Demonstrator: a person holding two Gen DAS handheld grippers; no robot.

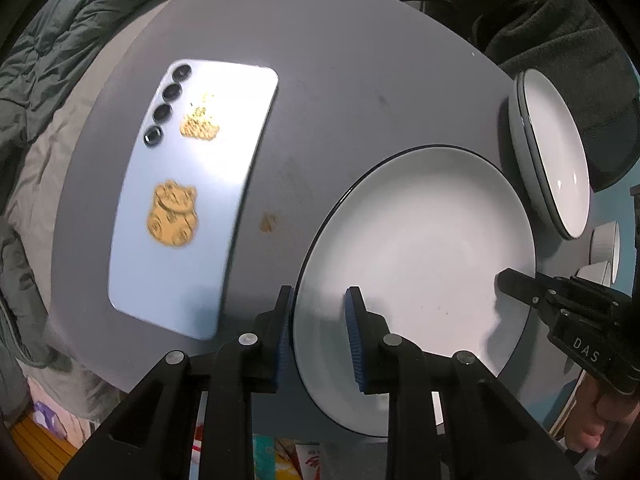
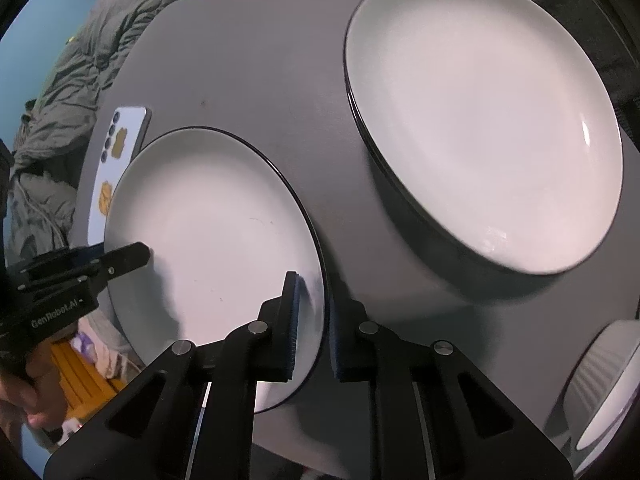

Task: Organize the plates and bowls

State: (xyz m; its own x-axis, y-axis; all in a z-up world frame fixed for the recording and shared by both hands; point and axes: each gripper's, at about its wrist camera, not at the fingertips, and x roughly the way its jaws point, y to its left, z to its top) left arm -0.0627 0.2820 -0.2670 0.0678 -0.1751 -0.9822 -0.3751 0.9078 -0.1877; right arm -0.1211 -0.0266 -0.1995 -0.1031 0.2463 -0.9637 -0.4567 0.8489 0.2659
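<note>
Left hand-held gripper (image 1: 318, 320) and right hand-held gripper (image 2: 314, 316), each straddling opposite rims of the white plate (image 2: 208, 232); clamped or merely close, impossible to tell. Plate flat near the worktop's (image 1: 328, 92) front edge. Stacked plates (image 2: 480, 120) towards the far right corner; phone (image 1: 192, 196) along the left edge.

- Left gripper (image 1: 318, 334): matte black angular arms, round silver pivot screws, ribbed blue pads on the jaws — white "GenRobot.AI" lettering along its body.
- Right gripper (image 2: 314, 326): same black build, silver screws, blue pads — white "DAS" lettering.
</note>
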